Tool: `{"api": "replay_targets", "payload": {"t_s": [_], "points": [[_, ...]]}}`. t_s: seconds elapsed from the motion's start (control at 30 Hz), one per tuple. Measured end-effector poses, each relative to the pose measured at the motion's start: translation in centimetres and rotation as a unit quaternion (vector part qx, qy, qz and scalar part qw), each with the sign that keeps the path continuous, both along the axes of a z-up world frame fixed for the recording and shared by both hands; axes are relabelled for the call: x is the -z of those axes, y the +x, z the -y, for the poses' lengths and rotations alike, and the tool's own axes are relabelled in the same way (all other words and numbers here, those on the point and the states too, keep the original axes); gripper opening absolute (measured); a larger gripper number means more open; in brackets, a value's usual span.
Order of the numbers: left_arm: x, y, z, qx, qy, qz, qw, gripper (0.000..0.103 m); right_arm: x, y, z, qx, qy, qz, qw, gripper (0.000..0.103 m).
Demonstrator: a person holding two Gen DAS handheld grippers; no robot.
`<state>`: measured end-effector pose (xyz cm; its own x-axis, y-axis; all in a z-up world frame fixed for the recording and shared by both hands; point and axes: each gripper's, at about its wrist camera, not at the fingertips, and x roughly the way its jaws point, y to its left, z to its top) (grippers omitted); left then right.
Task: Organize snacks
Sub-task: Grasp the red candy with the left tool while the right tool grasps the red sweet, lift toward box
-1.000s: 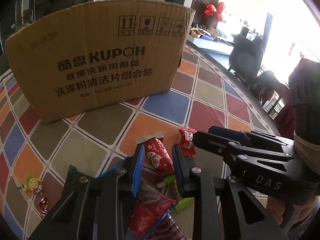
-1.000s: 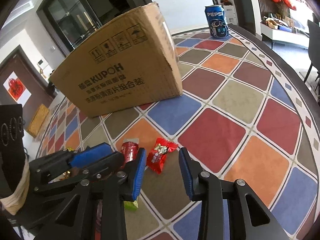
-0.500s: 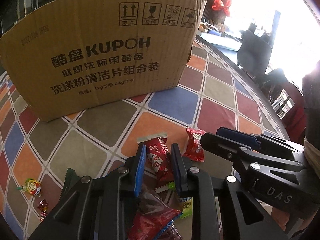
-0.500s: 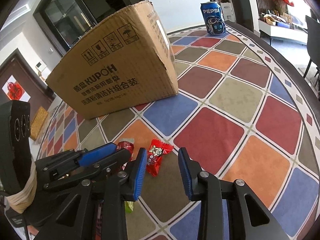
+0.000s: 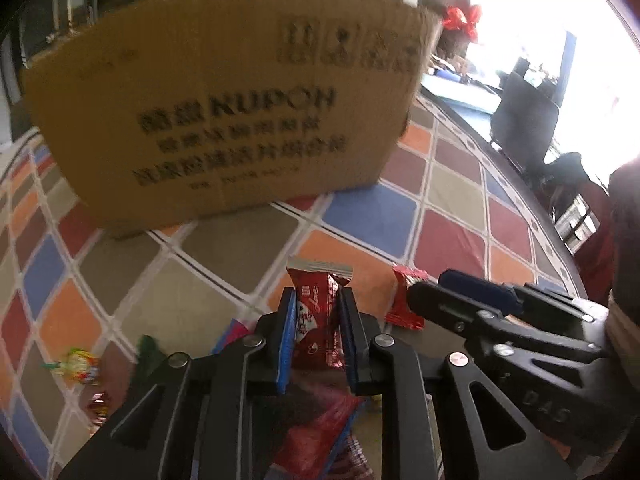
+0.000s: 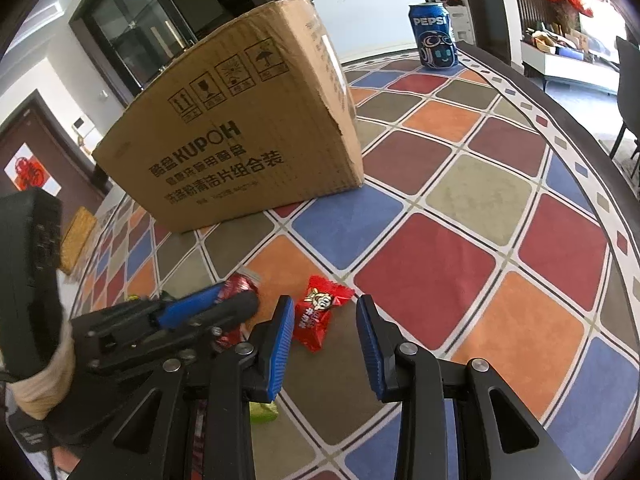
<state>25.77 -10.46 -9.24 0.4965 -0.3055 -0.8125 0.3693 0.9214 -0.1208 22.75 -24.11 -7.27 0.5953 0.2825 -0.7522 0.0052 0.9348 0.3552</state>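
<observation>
My left gripper point(image 5: 316, 312) is shut on a long red snack bar point(image 5: 316, 300) and holds it above the chequered tablecloth; the gripper also shows in the right wrist view point(image 6: 224, 304). My right gripper point(image 6: 324, 320) is open, its blue pads either side of a small red candy packet point(image 6: 318, 314) lying on the cloth, which also shows in the left wrist view point(image 5: 404, 300). A brown KUPOH cardboard box point(image 5: 224, 120) stands behind the snacks, and appears in the right wrist view point(image 6: 240, 128) too.
More red wrappers point(image 5: 316, 432) lie under the left gripper. A lollipop point(image 5: 78, 366) and a small candy point(image 5: 98, 402) lie at the left. A green packet point(image 6: 262, 412) lies by the right gripper. A Pepsi can point(image 6: 434, 36) stands far back. The table edge point(image 6: 592, 128) curves on the right.
My left gripper has closed on the red snack bar and lifted it off the cloth. My right gripper has come closer around the small red packet, still open.
</observation>
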Motion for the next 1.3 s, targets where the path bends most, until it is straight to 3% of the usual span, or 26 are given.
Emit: {"api": "replay_targets", "payload": {"t_s": [0.2,0.33,0.5,1.3], "points": [[-1.3,0.0,-1.6,-0.016,-0.012,0.008,0.9998,0.021,0.5,1.2,-1.3,-0.009,-0.018,-0.014,1.000,0.033],[-1.7,-0.2,-2.3,-0.024,-0.021,0.009,0.9994,0.021,0.7,1.5,-2.2,-0.014,-0.043,-0.018,0.999,0.022],[-2.0,-0.5,-2.8,-0.030,-0.028,0.013,0.9991,0.021,0.6,1.3,-2.6,-0.019,-0.050,-0.017,0.998,0.021],[-10.7,-2.7,-5.8,-0.052,-0.061,0.114,0.9902,0.021,-9.2,-0.4,-4.2,-0.032,-0.049,0.113,0.992,0.021]]}}
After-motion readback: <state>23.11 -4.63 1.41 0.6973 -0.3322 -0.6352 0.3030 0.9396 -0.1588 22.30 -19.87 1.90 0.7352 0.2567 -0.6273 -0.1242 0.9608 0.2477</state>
